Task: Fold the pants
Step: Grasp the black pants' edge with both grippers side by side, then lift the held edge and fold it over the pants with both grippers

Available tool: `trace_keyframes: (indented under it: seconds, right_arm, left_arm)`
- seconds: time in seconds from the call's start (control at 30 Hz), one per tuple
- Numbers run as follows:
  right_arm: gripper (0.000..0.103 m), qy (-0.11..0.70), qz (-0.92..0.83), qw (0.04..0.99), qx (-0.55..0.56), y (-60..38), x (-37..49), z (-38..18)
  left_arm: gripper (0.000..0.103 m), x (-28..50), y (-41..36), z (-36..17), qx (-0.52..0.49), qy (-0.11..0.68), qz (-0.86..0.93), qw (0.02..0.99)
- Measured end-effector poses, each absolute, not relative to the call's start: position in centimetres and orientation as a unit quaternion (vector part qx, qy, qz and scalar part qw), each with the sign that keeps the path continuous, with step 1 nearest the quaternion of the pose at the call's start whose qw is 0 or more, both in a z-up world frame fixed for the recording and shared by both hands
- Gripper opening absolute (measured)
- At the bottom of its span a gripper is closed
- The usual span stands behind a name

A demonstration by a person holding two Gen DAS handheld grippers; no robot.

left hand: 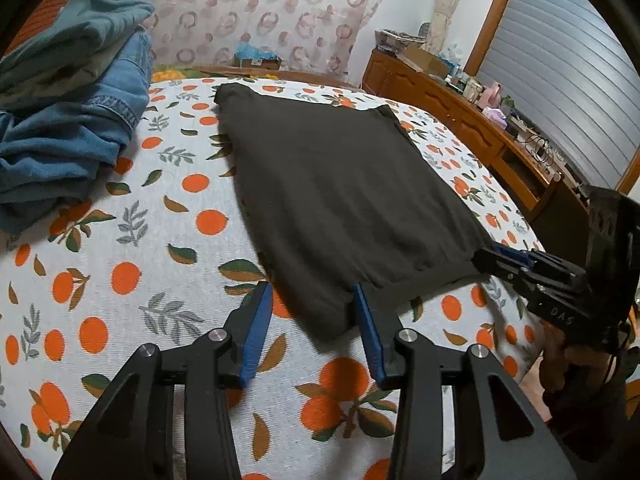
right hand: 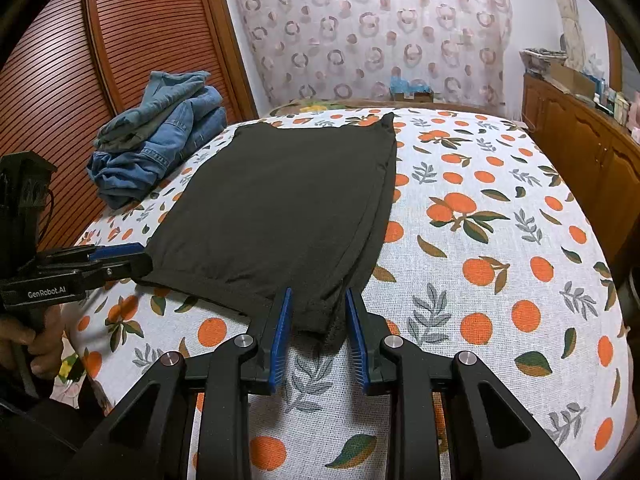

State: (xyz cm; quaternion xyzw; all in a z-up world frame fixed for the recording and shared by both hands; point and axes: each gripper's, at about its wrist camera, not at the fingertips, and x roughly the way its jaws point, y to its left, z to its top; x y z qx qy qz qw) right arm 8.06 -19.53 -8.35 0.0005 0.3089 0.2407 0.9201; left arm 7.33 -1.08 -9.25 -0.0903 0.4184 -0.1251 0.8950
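Now the dark pants [left hand: 332,184] lie folded flat on the bed [left hand: 120,240], and I take them as my landmark. My left claw [left hand: 314,300] is clamped on their near left corner, and my right claw [right hand: 316,306] is clamped on the near right corner, where the cloth bunches between its blue pads. Beyond the pants' far left edge sits a heap of denim clothes [right hand: 160,136].
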Motion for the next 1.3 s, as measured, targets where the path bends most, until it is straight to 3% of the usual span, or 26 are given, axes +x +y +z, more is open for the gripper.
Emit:
trace_keyframes:
  seconds: [0.33, 0.53, 0.7, 0.8, 1.3]
  right_arm:
    - [0.028, 0.308, 0.243, 0.920, 0.000, -19.6, 8.0, -8.4]
    - [0.027, 0.309, 0.242, 0.920, -0.002, -19.5, 8.1, -8.4]
    - [0.018, 0.313, 0.249, 0.916, -0.024, -18.9, 8.0, -8.1]
    - [0.014, 0.316, 0.258, 0.913, -0.023, -18.8, 8.2, -8.0]
    - [0.012, 0.292, 0.280, 0.914, -0.012, -19.6, 7.0, -5.7]
  left_arm:
    - [0.042, 7.1, -2.5, -9.4, -0.061, 0.412, -0.130, 0.900]
    - [0.030, 7.0, -3.0, -9.2, -0.041, 0.410, -0.146, 0.900]
    - [0.016, 7.0, -3.1, -8.8, -0.029, 0.403, -0.142, 0.903]
    - [0.015, 7.0, -2.9, -8.7, -0.031, 0.402, -0.143, 0.904]
    - [0.012, 5.1, -2.3, -4.8, -0.036, 0.354, -0.160, 0.921]
